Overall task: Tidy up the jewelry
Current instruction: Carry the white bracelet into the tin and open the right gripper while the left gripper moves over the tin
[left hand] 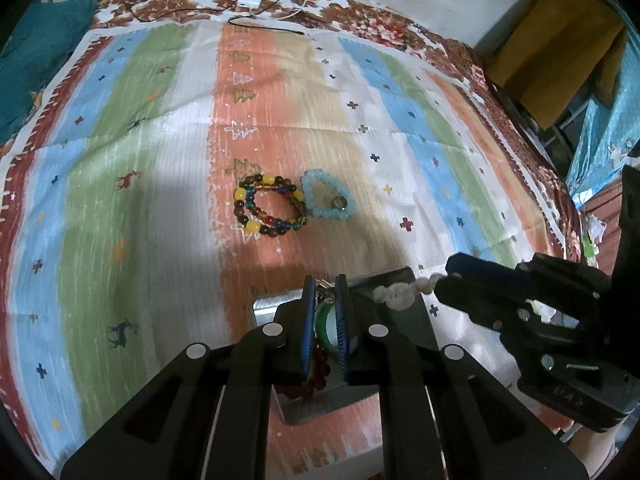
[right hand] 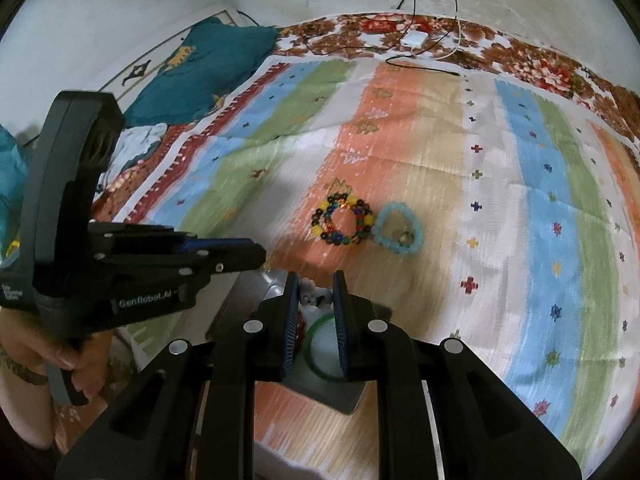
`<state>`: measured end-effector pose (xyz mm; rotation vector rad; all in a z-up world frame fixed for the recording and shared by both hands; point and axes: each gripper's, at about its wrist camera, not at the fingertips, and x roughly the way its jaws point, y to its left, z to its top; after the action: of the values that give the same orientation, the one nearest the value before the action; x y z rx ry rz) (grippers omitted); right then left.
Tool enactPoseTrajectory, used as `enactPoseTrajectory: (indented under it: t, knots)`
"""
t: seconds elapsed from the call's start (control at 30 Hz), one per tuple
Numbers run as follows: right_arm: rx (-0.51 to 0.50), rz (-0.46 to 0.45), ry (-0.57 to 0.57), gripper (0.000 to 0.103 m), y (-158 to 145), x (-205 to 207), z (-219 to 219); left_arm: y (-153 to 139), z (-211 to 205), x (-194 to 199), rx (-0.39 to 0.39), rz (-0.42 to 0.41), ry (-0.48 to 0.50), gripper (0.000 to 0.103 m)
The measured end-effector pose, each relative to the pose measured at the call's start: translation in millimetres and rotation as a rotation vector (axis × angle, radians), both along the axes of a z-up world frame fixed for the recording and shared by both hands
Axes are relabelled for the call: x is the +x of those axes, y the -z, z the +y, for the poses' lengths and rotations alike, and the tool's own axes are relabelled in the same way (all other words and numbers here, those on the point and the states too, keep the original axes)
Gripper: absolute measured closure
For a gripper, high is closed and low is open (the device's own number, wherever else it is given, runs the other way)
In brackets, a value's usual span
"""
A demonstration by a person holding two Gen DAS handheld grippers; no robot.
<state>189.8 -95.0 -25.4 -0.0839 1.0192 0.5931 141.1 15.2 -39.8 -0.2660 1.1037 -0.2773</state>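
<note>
Left tool (left hand: 324,284): I am holding its jaws narrowed almost to nothing right over the grey tray (left hand: 264,304); I cannot tell whether anything small is being pinched at the tips.
Right tool (right hand: 316,280): I am gripping the white bead string (left hand: 400,292) close-jawed, just beside the tray's far edge, with the loose end trailing out sideways toward the left tool.
Grey tray: it is lying on the striped cloth (left hand: 120,160), directly under both tools, and is already carrying the green bangle (right hand: 320,344) and the dark red beads (left hand: 316,372).
Beyond the tray: the multicoloured bracelet (left hand: 270,208) and the pale blue bracelet (left hand: 328,196) are waiting side by side, touching or nearly so, well apart from the tray.
Step in hand, as I am judging it: I am carrying the white string to be set down inside the tray.
Doing it well: I am aiming to bring the dangling end over the tray's bare floor first, so that it is coiling inside and not draping over the rim.
Watching for: I am minding the bangle, since the string could be snagging on it.
Left tool's part: I am thinking of using it to steady the tray or tuck the tail in.
</note>
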Motion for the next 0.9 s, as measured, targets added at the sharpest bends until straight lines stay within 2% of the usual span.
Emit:
enactPoseTrajectory:
  t: [0.47, 0.63, 0.7, 0.9]
  knots:
    - [0.003, 0.048, -0.014, 0.084, 11.0, -23.4, -0.5, 7.0, -9.7, -17.4, 0.008, 0.027, 0.021, 0.093]
    - [-0.01, 0.035, 0.057, 0.061, 10.2, -17.3, -11.1, 8.1, -1.3, -14.4, 0.006, 0.03, -0.018, 0.085]
    - [-0.006, 0.037, 0.087, 0.059, 10.4, -11.7, -17.3, 8.8, 2.0, -12.8, 0.002, 0.033, -0.03, 0.084]
    - [0.0, 0.04, 0.126, 0.05, 11.1, -0.9, -26.5, 10.7, 5.0, -5.7, 0.006, 0.038, -0.046, 0.075]
